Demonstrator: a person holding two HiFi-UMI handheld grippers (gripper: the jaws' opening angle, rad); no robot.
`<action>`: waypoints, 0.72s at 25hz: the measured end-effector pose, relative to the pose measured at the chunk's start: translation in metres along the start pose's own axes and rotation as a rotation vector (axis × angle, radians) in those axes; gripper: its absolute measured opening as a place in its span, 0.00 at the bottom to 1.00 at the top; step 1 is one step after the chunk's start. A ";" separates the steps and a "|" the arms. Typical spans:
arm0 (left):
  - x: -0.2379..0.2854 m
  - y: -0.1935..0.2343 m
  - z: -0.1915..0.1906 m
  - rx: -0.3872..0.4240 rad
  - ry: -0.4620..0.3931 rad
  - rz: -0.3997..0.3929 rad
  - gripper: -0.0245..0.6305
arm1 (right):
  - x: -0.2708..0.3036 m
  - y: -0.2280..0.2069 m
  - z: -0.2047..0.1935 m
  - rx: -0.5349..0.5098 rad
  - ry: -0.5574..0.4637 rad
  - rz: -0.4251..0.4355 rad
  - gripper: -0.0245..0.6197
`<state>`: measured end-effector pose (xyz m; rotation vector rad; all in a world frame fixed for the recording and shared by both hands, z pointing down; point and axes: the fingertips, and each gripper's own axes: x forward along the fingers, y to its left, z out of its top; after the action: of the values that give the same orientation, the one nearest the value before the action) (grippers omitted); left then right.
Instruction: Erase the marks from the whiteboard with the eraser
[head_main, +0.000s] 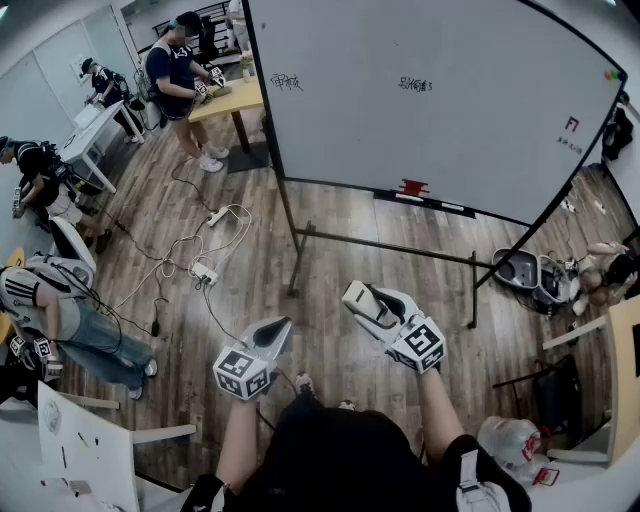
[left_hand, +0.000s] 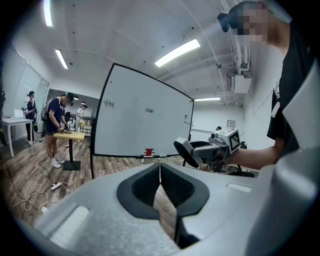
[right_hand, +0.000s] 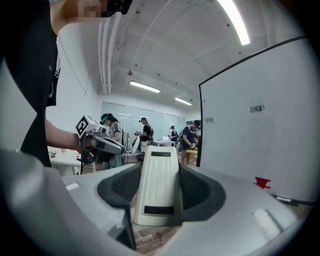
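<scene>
The whiteboard stands ahead of me on a black frame, with small dark marks at its upper left, upper middle and right edge. A red object sits on its tray. My right gripper is shut on a white ribbed eraser, held in the air well short of the board. My left gripper is shut with nothing between its jaws, and it hangs lower and to the left. The board's marks also show in the left gripper view.
White cables and a power strip lie on the wooden floor left of the board's legs. Several people stand or sit at tables at the far left. A chair and bags are at the right.
</scene>
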<state>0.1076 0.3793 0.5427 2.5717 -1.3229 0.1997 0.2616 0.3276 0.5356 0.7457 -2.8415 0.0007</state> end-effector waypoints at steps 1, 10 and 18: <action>0.000 -0.001 0.000 -0.002 0.002 -0.002 0.06 | -0.001 0.001 -0.002 0.008 -0.004 0.004 0.43; -0.002 -0.005 -0.002 -0.003 0.008 -0.005 0.06 | -0.002 0.005 -0.008 0.050 -0.012 0.017 0.43; -0.006 0.004 -0.004 -0.012 0.005 0.012 0.06 | 0.007 0.006 -0.002 0.094 -0.023 0.034 0.43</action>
<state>0.1007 0.3829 0.5456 2.5523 -1.3340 0.1999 0.2536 0.3296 0.5393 0.7199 -2.8927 0.1330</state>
